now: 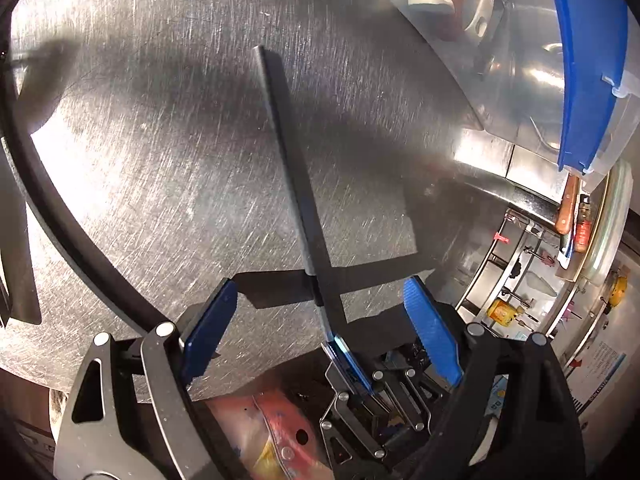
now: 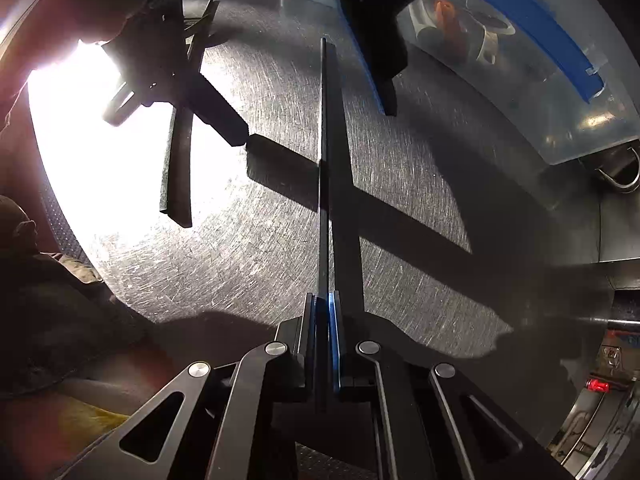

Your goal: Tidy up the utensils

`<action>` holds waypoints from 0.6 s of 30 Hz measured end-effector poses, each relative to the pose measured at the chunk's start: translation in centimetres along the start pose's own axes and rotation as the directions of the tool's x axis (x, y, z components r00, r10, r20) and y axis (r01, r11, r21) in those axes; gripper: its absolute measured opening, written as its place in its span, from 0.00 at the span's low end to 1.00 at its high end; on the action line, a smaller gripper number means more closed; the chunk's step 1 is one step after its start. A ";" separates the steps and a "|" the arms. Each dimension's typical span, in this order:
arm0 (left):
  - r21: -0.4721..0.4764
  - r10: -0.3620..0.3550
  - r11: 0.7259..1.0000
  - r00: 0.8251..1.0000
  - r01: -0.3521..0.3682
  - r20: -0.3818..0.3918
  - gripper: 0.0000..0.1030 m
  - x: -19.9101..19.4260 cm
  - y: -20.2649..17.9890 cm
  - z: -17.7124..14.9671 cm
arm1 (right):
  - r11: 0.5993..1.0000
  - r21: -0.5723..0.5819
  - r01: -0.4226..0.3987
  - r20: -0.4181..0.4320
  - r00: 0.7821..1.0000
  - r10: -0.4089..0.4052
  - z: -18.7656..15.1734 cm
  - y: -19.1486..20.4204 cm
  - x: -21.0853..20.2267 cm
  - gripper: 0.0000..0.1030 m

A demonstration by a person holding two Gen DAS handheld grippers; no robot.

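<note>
Pinching a long, thin black utensil (image 2: 330,184) by one end, the right gripper (image 2: 323,312) has its blue pads pressed together on it; it looks like chopsticks or a flat rod, too edge-on to say which. Its long axis runs straight out from the fingers, over the scratched steel counter (image 2: 260,240), and the free tip points toward the clear bin with the blue rim (image 2: 532,28) at the far right. The left gripper (image 1: 320,312) is spread wide, nothing between its pads, and straddles the same utensil (image 1: 288,160) near the held end, so both hands are close to it. The bin (image 1: 588,60) lies ahead and right of both; judging by that, the right hand only has to carry the utensil on along its own axis. Wall labels at far right in the left wrist view are too small to read; no brand is legible.
</note>
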State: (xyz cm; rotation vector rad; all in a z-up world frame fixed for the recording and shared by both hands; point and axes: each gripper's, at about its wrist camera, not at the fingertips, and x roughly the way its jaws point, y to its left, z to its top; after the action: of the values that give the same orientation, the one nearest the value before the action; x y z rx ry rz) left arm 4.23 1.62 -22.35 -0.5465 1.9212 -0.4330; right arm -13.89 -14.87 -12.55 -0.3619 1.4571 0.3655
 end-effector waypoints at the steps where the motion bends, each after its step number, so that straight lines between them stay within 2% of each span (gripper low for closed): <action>1: 0.001 0.021 1.000 1.000 -0.021 0.000 0.79 0.3 -0.6 -0.1 | 1.000 -0.018 -0.004 -0.007 1.000 0.004 -0.3 0.1 0.2 0.07; 4: -0.002 0.098 0.995 0.995 -0.098 0.010 0.72 1.1 -2.1 -0.7 | 0.997 -0.073 -0.008 0.011 1.000 0.009 -1.5 0.2 0.4 0.07; 5: -0.014 0.112 0.994 0.994 -0.111 0.004 0.61 1.5 -2.5 -0.8 | 0.996 -0.085 -0.016 0.018 1.000 0.018 -1.9 0.3 0.5 0.07; 6: -0.029 0.120 0.992 0.993 -0.121 -0.012 0.43 1.9 -2.8 -1.0 | 0.995 -0.096 -0.025 0.026 0.999 0.028 -2.6 0.4 0.5 0.07; 8: -0.054 0.143 0.988 0.989 -0.146 -0.046 0.21 3.0 -2.9 -1.1 | 0.992 -0.121 -0.043 0.038 0.998 0.048 -3.8 -0.2 0.3 0.08; 9: -0.061 0.158 0.985 0.986 -0.161 -0.047 0.16 3.2 -3.0 -1.2 | 0.990 -0.131 -0.054 0.042 0.997 0.060 -4.0 -0.4 0.3 0.08; 12: -0.090 0.191 0.977 0.981 -0.192 -0.021 0.05 3.3 -3.1 -1.7 | 0.984 -0.148 -0.096 0.050 0.993 0.105 -4.6 -0.7 -0.2 0.08; 18: -0.115 0.165 0.980 0.986 -0.163 0.010 0.02 2.9 -2.5 -3.0 | 0.976 -0.147 -0.161 0.046 0.984 0.170 -5.3 -3.8 -0.3 0.08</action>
State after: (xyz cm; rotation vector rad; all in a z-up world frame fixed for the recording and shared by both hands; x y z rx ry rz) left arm 0.89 -1.86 -22.03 -0.4588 1.9631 -0.2125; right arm -16.89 -20.63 -12.62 -0.3419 1.4111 0.6122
